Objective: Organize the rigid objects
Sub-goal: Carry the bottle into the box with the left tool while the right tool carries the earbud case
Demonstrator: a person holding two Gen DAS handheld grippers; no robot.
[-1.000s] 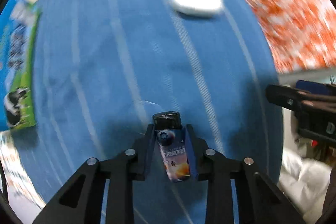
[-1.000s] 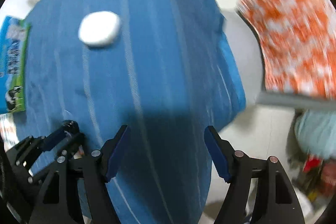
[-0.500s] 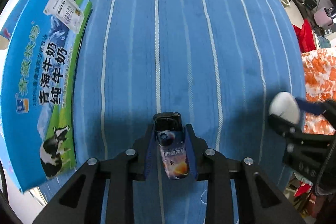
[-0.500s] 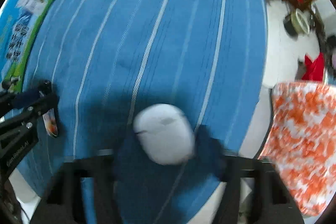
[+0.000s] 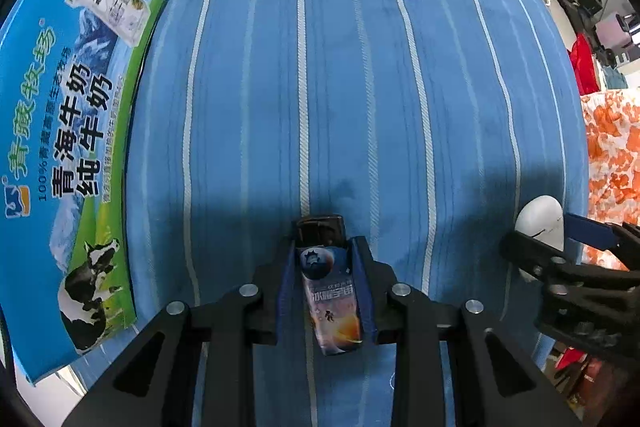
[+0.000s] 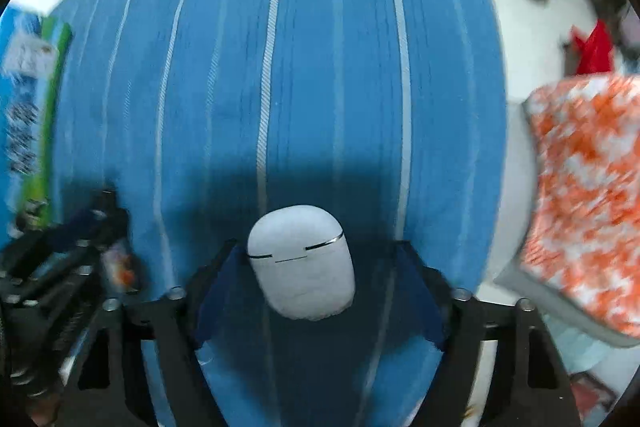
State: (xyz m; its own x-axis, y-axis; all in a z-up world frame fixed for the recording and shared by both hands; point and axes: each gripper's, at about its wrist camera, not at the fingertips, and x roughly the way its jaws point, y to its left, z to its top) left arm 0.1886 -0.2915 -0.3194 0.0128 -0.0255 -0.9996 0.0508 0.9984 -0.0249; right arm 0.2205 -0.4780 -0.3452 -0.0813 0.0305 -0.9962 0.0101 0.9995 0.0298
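Observation:
A small printed lighter with a black top is clamped between the blue pads of my left gripper, just above the blue striped tablecloth. A white rounded earbud case lies between the spread fingers of my right gripper. There is a gap on its right side, so the jaws stand open around it. In the left wrist view the case and the right gripper show at the right edge. The left gripper appears blurred at the lower left of the right wrist view.
A flat blue and green milk carton box lies along the table's left side. An orange and white patterned cloth lies off the table's right edge. Household clutter and white floor sit beyond the far right corner.
My right gripper has swung over to the white case, which now sits between its open fingers. My left gripper has turned towards the table's middle, still holding the lighter.

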